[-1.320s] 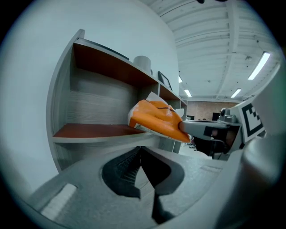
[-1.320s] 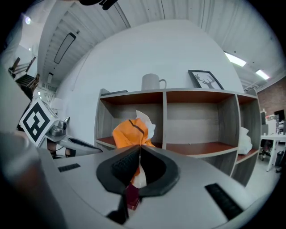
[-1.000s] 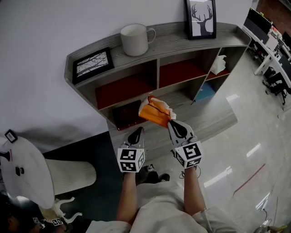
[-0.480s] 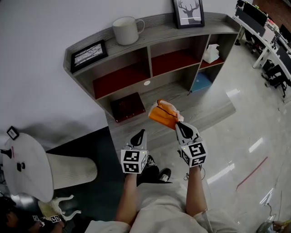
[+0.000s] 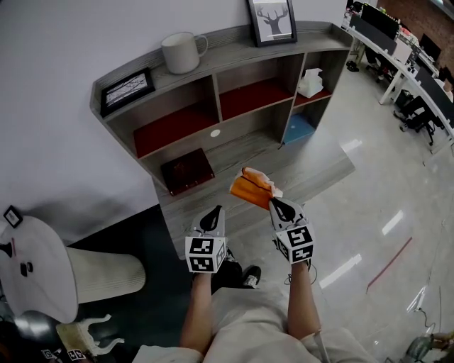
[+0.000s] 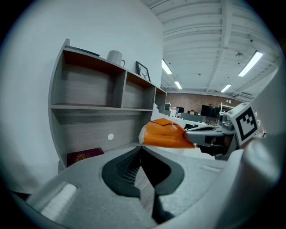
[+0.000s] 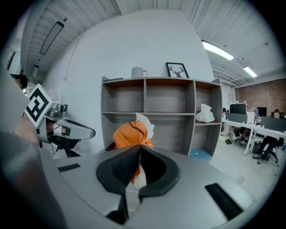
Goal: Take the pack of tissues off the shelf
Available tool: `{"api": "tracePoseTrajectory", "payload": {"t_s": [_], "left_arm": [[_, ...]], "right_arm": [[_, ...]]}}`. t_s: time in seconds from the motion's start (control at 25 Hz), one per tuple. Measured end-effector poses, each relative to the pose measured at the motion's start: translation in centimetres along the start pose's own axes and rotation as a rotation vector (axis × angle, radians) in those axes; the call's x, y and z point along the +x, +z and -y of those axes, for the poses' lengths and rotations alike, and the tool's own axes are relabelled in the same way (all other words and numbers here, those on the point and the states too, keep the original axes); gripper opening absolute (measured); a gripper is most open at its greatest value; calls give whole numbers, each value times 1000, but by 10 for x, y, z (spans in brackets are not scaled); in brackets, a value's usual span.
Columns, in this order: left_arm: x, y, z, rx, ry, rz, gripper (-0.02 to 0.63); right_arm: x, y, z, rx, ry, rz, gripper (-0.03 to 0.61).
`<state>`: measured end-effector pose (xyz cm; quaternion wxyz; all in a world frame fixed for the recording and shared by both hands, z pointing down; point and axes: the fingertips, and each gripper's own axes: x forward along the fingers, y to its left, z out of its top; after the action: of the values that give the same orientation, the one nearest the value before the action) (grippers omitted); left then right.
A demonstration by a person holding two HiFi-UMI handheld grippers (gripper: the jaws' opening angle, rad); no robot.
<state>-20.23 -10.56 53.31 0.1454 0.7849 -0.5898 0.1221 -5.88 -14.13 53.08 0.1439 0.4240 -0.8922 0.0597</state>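
Note:
The orange pack of tissues (image 5: 253, 190) hangs in the air in front of the grey shelf unit (image 5: 234, 78), clear of its compartments. My right gripper (image 5: 273, 203) is shut on the pack's near end; in the right gripper view the orange pack (image 7: 130, 136) sticks up between the closed jaws with a white tissue at its top. My left gripper (image 5: 213, 215) sits level to its left, shut with nothing in it. From the left gripper view the pack (image 6: 165, 134) shows to the right, pinched by the other gripper.
A dark red book (image 5: 186, 171) lies on the shelf's lowest level. A white mug (image 5: 181, 52) and two framed pictures (image 5: 272, 20) stand on top. A white tissue box (image 5: 310, 83) and a blue item (image 5: 297, 129) fill the right compartments. A white round table (image 5: 32, 269) stands at left.
The tissue pack and both grippers have drawn back from the shelf toward the person; the shelf now sits farther up and left in the head view. The right gripper stays shut on the pack.

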Motion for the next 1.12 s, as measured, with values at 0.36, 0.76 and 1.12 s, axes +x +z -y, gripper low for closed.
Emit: {"api": "tracePoseTrajectory", "payload": {"t_s": [0.36, 0.76, 1.12], "left_arm": [[1, -3, 8, 7, -8, -7, 11], [6, 12, -3, 35, 6, -5, 11], [18, 6, 3, 50, -23, -39, 11]], "right_arm": [[-3, -11, -2, -15, 3, -29, 21], [11, -10, -6, -8, 52, -32, 21], [11, -8, 8, 29, 41, -31, 21]]}}
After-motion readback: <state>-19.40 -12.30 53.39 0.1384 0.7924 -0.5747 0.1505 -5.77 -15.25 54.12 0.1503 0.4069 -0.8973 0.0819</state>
